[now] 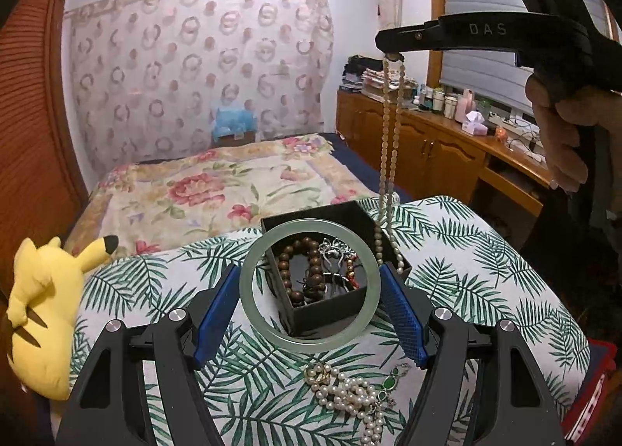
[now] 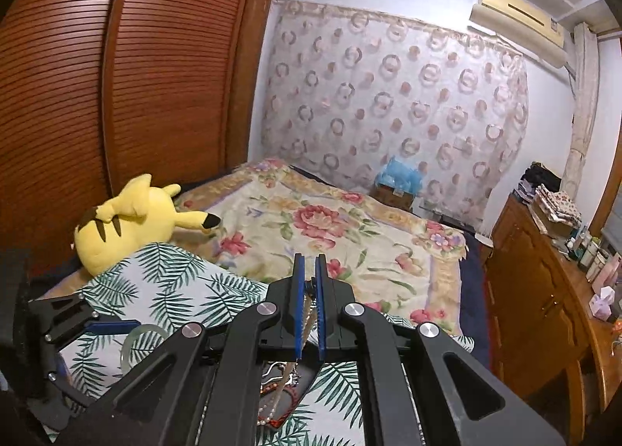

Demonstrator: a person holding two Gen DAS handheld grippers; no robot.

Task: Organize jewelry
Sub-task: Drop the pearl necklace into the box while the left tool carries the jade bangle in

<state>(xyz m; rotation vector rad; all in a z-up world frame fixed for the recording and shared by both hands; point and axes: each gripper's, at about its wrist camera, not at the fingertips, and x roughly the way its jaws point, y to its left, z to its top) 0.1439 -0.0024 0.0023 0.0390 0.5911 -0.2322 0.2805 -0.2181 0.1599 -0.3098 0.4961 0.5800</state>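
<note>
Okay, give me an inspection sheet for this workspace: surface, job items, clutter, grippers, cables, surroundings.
Surface: leaf-print cushion at the foot of a bed.
Job's things: black box holding brown beads and silver pieces; jade bangle; bead necklace hanging into the box; pearl pile loose in front.
Clutter: yellow plush.
Grippers: left gripper clamps the bangle above the box; right gripper pinches the necklace.
Cables: wires on the sideboard.
Surroundings: wardrobe, curtain, air conditioner.
</note>
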